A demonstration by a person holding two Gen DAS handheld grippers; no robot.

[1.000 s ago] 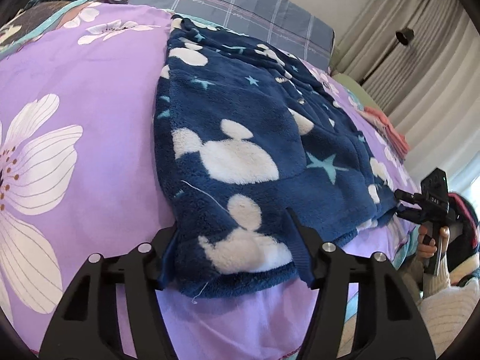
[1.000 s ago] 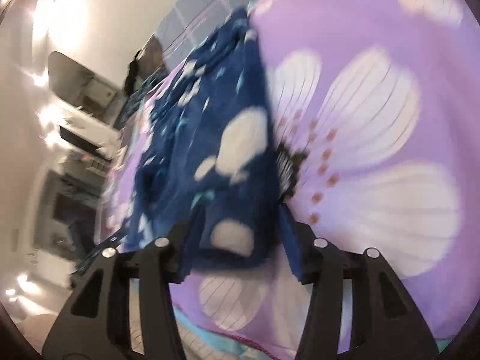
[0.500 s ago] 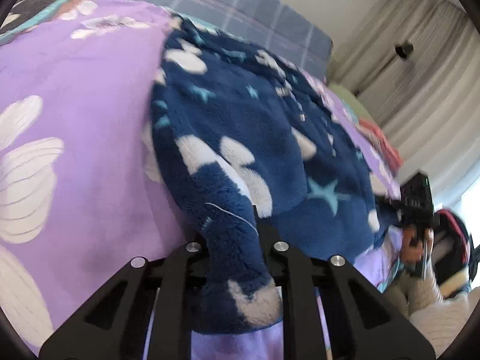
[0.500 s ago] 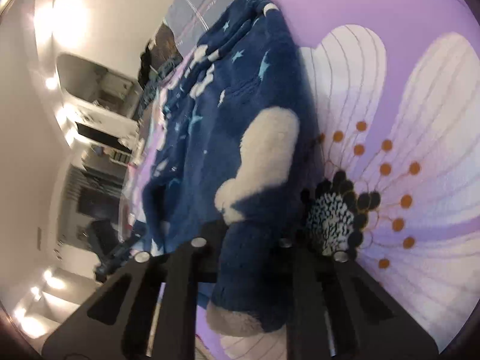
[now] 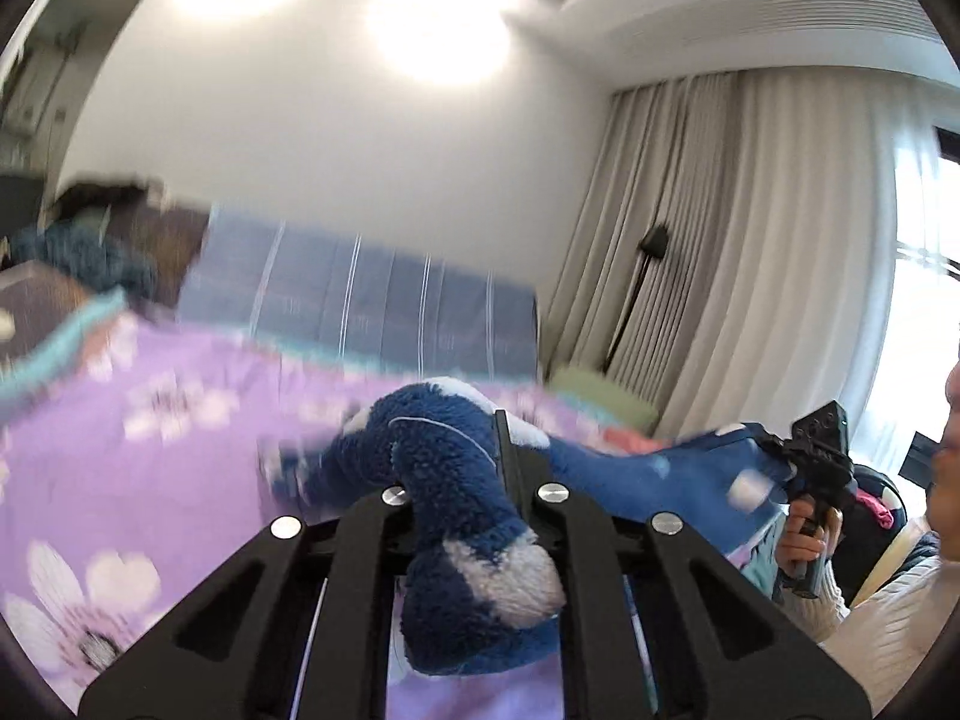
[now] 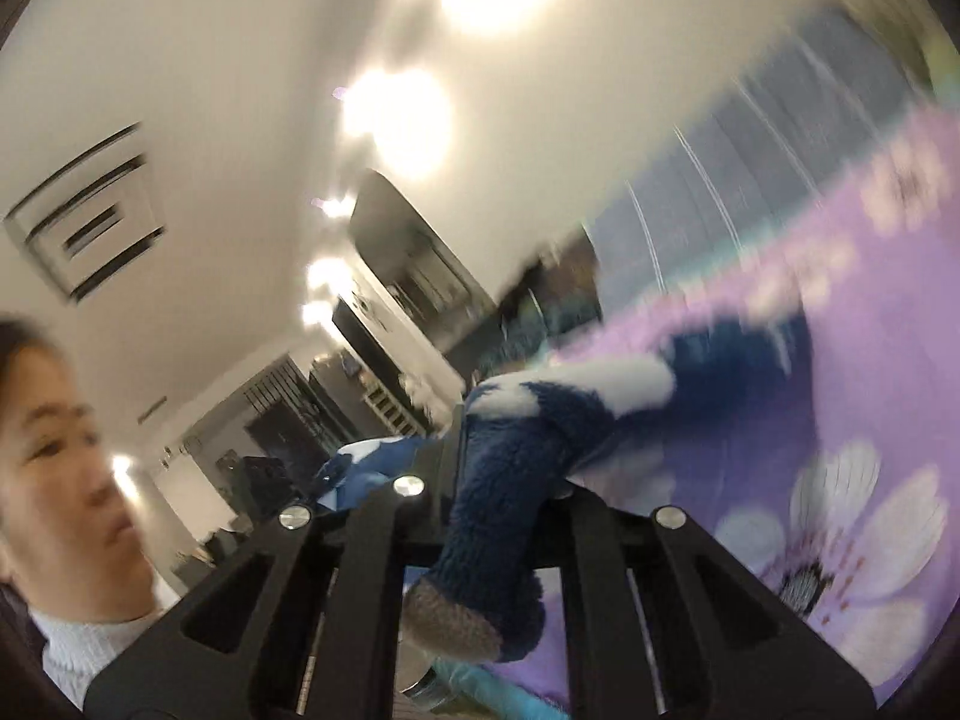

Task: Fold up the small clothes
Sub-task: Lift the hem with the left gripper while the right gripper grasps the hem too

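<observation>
My left gripper (image 5: 462,480) is clamped tight on a corner of the navy fleece garment (image 5: 456,516); my right gripper (image 6: 510,480) pinches the opposite corner (image 6: 516,480). The fleece hangs stretched between them above the purple floral bedspread (image 5: 150,468). Beyond the bedspread lies a blue plaid pillow (image 5: 360,300), then beige curtains (image 5: 750,240).

Home bedroom, purple floral bedspread (image 5: 150,468) across the lower left, plaid pillow (image 5: 360,306) mid-frame against the wall, pleated curtains (image 5: 750,252) at right, glowing ceiling lights (image 5: 432,30) up top
</observation>
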